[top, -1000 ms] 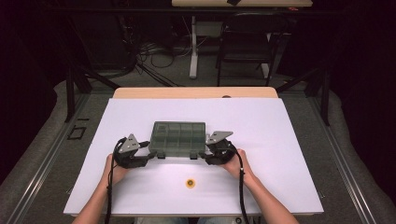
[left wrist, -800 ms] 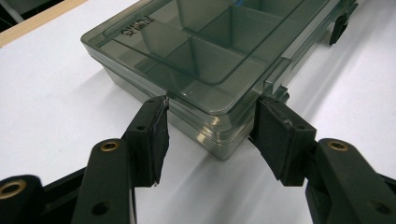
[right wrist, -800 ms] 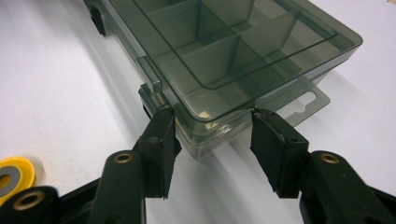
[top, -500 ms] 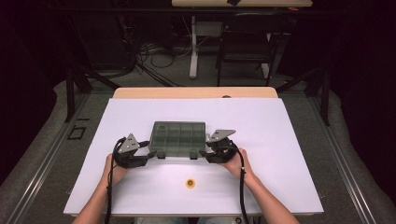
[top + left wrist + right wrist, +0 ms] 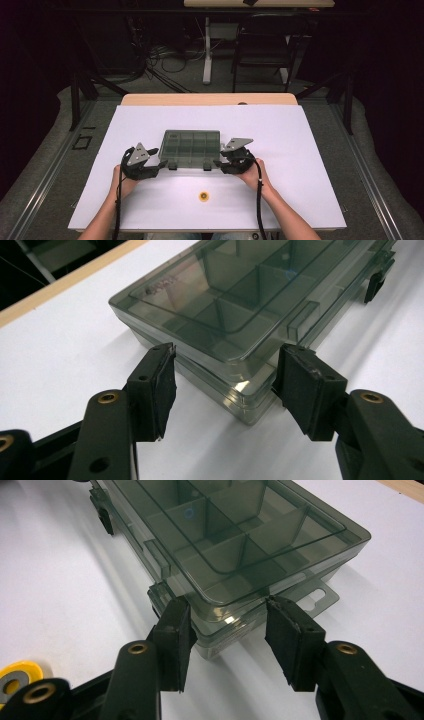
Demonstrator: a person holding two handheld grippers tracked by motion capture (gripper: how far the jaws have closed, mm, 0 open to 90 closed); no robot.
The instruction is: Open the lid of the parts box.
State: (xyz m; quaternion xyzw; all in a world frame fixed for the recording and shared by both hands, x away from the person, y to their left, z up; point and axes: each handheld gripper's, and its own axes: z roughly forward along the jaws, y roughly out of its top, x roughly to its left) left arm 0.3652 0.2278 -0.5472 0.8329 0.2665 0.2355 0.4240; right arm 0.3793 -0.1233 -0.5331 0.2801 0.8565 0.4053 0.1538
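Observation:
A smoky clear compartment box (image 5: 191, 147) lies shut on the white table (image 5: 300, 150). My left gripper (image 5: 159, 160) is at its near left corner. In the left gripper view that corner (image 5: 225, 305) sits between the jaws of my left gripper (image 5: 225, 375). These have just been opening, and a thin gap shows at the left pad (image 5: 162, 380). My right gripper (image 5: 220, 161) is at the near right corner. In the right gripper view both pads of my right gripper (image 5: 227, 627) rest against the box (image 5: 235, 535).
A yellow ring (image 5: 203, 196) lies on the table in front of the box, between the person's forearms; it also shows in the right gripper view as a yellow ring (image 5: 15, 677). Black latches (image 5: 172, 166) stick out of the box's near edge. White table stretches behind and on both sides.

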